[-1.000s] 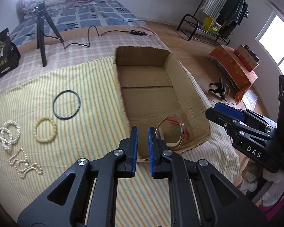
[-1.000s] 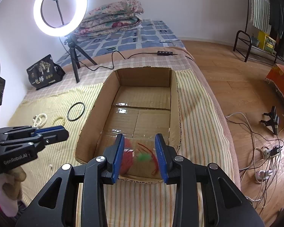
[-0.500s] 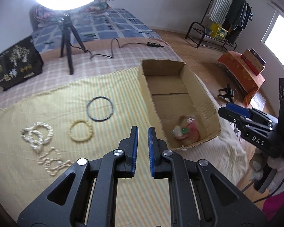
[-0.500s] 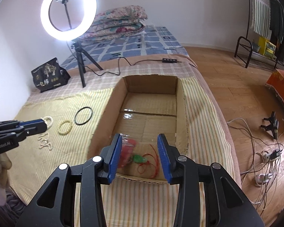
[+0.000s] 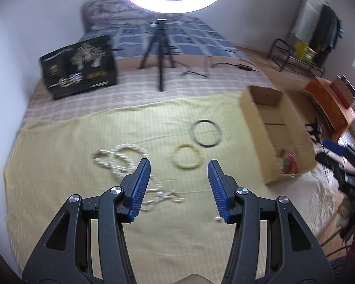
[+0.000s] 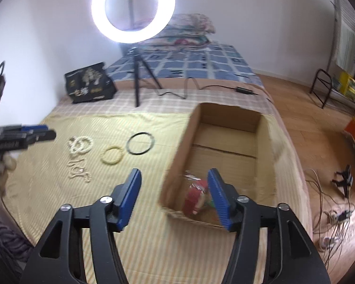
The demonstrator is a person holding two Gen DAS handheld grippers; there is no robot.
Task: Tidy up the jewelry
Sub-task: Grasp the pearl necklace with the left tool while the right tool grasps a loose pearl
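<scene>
On the yellow striped cloth [image 5: 59,156] lie a black ring [image 5: 206,133], a pale yellow bead bracelet [image 5: 187,157], a coiled pearl necklace [image 5: 120,157] and a second pearl strand [image 5: 162,196]. My left gripper [image 5: 178,184] is open and empty, held above the cloth with the strand between its blue pads. The cardboard box [image 6: 227,156] holds a clear bag with red and green jewelry [image 6: 196,195]. My right gripper [image 6: 174,194] is open and empty over the box's near left corner. The same jewelry shows on the cloth in the right wrist view: ring [image 6: 140,143], bracelet [image 6: 112,156], pearls [image 6: 81,144].
A ring light on a tripod [image 6: 136,80] and a black printed bag [image 6: 90,86] stand behind the cloth. A cable with a switch [image 6: 245,90] runs across the bed. Folded quilts [image 6: 187,30] lie at the back. Wooden floor with cables [image 6: 336,215] is to the right.
My left gripper has opened wide and swung left from the box toward the jewelry on the cloth. My right gripper has opened wider and shifted left over the box's corner.
</scene>
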